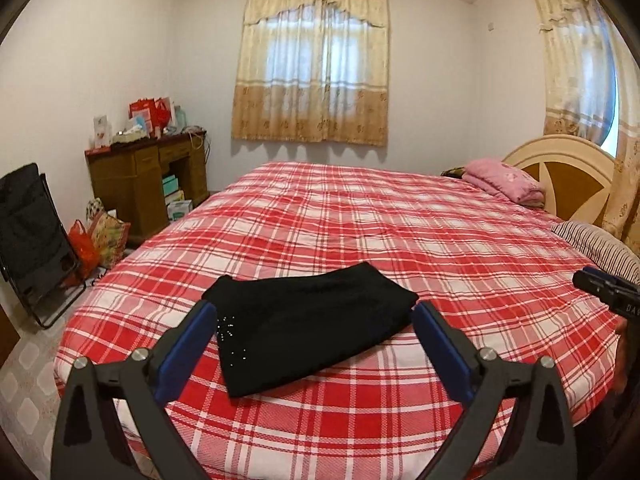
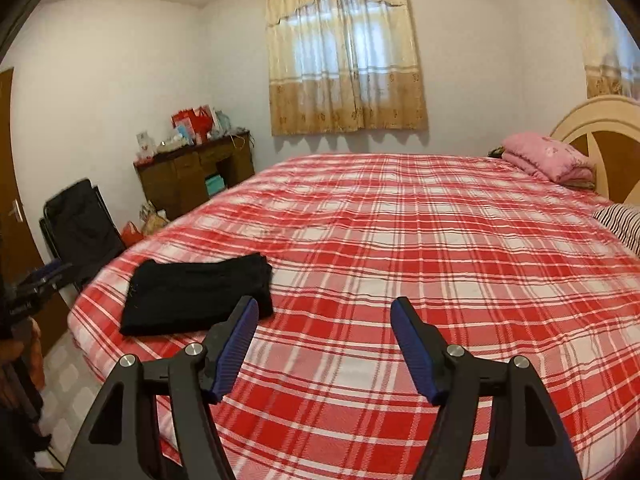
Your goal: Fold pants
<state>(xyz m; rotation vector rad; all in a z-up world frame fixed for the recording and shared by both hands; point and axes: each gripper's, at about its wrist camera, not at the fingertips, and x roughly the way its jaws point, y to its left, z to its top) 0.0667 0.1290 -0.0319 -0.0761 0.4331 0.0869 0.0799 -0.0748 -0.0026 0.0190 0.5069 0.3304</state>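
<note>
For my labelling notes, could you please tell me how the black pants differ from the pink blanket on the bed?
The black pants lie near the foot of the bed, close to the open left gripper; the pink blanket sits far off by the headboard. The pants are a flat, thin fold; the blanket is a thick, puffy stack. The pants show small sparkly studs; the blanket looks paler, faintly patterned. Both are folded and rest on the plaid cover.

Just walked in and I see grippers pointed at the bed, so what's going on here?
A person holds a two-finger gripper in each hand over a bed with a red plaid cover. The black pants lie on it near the edge as a compact folded bundle. The left gripper is open, pointed at the pants, with nothing between its fingers. The right gripper is open too, off to the side over bare cover. Neither holds anything; the folding looks done.
</note>
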